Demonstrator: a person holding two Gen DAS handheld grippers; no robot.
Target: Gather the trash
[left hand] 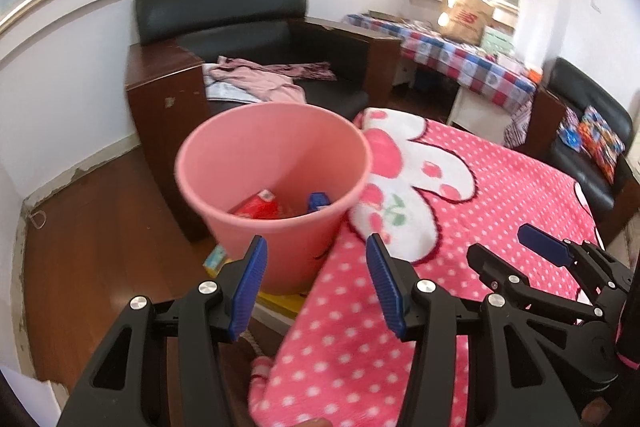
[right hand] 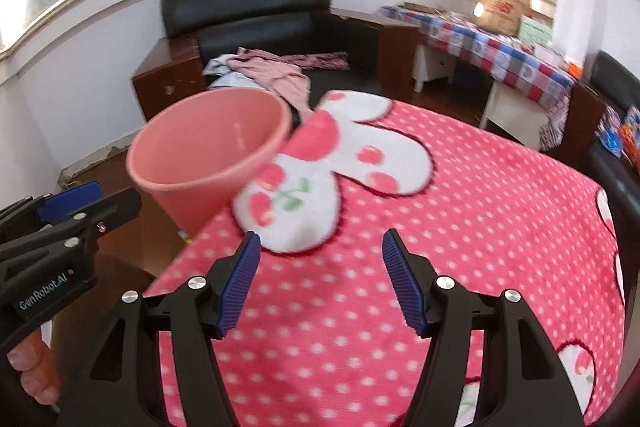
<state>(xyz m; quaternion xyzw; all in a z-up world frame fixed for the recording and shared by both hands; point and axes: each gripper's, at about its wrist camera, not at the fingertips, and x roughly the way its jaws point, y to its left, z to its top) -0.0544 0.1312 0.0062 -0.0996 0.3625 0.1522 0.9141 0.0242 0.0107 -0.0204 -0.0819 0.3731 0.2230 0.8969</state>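
Wooden flooring and a bed under a pink polka-dot blanket [right hand: 460, 227] fill this room, with a black armchair [left hand: 240, 23] against the far wall. Both tools hover with nothing between their blue pads: the left hand-held gripper [left hand: 316, 287] has its jaws spread apart and points down toward the pink bin [left hand: 272, 163], while the right hand-held gripper [right hand: 320, 283], likewise spread and empty, hangs over the blanket. That bin stands on the floor just beside the bed's corner, upright, and the left view shows a red wrapper [left hand: 258, 207] and a blue scrap [left hand: 318, 201] already lying at its bottom. Something yellow and a small printed packet [left hand: 216, 257] lie on the floor at the bin's foot, partly hidden behind it. The step in hand looks like finding the next piece of litter. To do it well, I would judge: keep the jaws wide until they straddle the item, come down slowly beside the bin so it is not knocked over, and pinch only the litter, not the blanket's fringe.
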